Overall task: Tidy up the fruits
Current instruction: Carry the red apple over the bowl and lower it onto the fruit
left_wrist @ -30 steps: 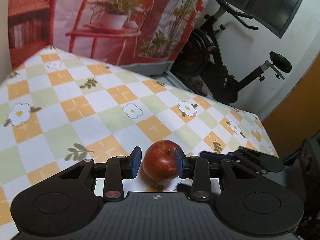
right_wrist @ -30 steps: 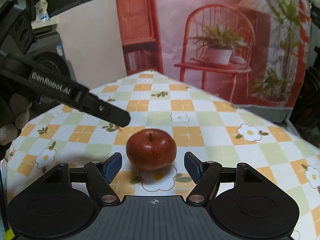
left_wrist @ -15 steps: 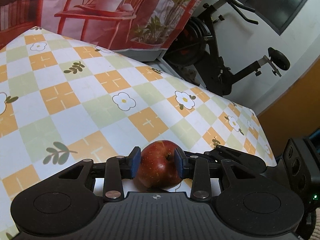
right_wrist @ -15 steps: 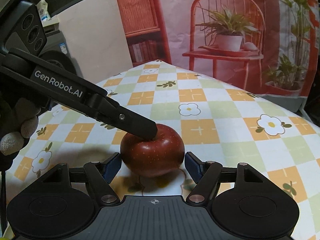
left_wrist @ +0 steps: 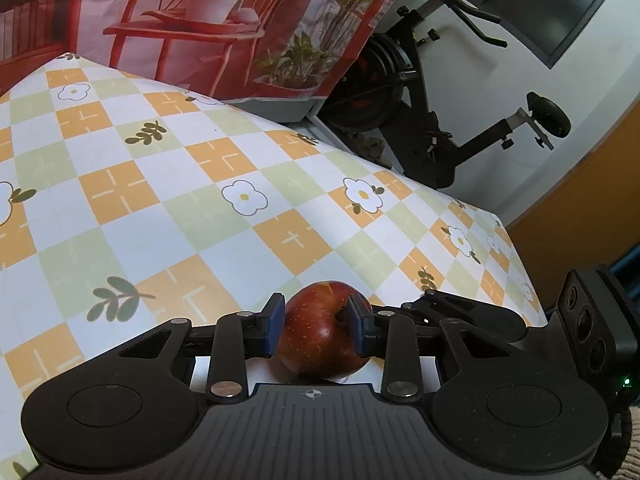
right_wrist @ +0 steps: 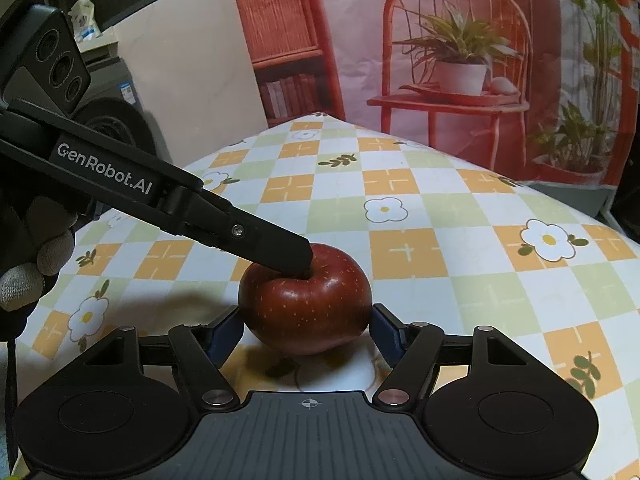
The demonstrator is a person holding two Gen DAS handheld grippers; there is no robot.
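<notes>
A red apple [left_wrist: 320, 332] is clamped between the blue pads of my left gripper [left_wrist: 316, 326], one pad on its stem hollow and one on the opposite side. In the right wrist view the same apple [right_wrist: 306, 306] sits between the fingers of my right gripper [right_wrist: 306, 332], which is open with its pads close to the apple's sides. The left gripper's upper finger [right_wrist: 256, 240] comes in from the left and presses on the apple's top. The apple's underside is hidden, so I cannot tell if it rests on the checkered tablecloth [right_wrist: 420, 208].
The table's far edge [left_wrist: 360, 156] drops off toward an exercise bike [left_wrist: 432, 120] and a red chair-and-plant backdrop [right_wrist: 460, 60]. The right gripper's body [left_wrist: 592, 328] shows at the right edge of the left wrist view. A gloved hand [right_wrist: 24, 264] holds the left gripper.
The left gripper has closed tighter on the apple. The right gripper has moved in until the apple sits between its open fingers.
</notes>
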